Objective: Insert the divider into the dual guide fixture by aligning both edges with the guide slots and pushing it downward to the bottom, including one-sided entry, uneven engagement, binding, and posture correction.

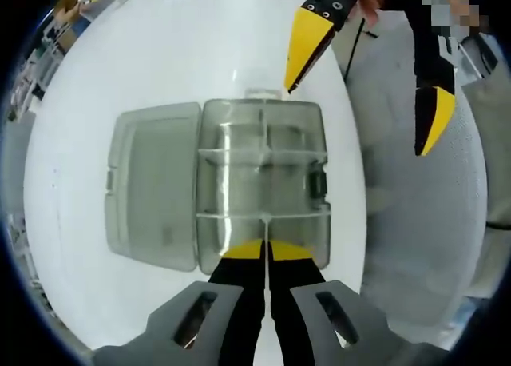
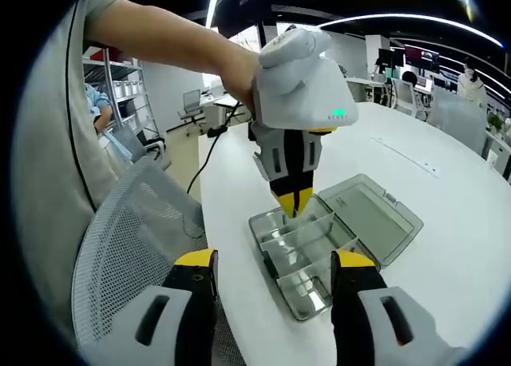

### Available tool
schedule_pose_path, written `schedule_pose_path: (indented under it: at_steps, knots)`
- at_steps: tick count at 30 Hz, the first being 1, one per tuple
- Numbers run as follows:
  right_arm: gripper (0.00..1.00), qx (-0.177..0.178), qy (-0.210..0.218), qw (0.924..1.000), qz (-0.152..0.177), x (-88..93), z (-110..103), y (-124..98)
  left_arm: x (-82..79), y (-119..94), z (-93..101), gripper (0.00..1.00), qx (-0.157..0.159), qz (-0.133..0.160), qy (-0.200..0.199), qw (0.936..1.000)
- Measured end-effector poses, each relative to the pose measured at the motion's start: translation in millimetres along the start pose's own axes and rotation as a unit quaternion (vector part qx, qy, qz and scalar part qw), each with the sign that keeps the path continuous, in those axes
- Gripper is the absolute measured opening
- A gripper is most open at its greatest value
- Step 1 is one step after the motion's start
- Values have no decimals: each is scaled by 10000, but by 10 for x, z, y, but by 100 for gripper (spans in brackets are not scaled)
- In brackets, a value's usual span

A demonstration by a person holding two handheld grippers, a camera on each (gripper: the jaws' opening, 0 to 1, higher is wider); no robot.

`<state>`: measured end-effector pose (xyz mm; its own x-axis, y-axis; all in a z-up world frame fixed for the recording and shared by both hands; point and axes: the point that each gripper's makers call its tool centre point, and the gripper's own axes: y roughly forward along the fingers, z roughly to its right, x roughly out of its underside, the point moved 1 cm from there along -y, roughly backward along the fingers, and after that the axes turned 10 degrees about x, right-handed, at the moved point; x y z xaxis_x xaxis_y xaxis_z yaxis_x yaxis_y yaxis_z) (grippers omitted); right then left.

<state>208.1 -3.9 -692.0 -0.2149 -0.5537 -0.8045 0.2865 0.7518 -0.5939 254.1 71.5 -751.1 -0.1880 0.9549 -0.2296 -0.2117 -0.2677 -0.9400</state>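
Pinching divider point(image 1: 264, 217), left tool point(image 1: 265, 250), open lid point(image 2: 372, 215)

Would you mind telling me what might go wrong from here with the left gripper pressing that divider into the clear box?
1. The left gripper pinches the thin clear divider at mid-span alone; one edge may bind in its guide slot and tilt.
2. The open right gripper hangs off the box, so the clear plastic compartment box could slide on the smooth white table.

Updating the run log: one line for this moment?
left tool: shut on divider | box: lid open | right tool: open, apart
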Motion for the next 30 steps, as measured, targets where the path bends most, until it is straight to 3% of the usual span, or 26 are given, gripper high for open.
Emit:
schedule_pose_path:
  at_steps: [30]
  knots:
    - [54,18,13,10000,-14,29,-2,-7,31,129,3,0,-39,27,-86,10000]
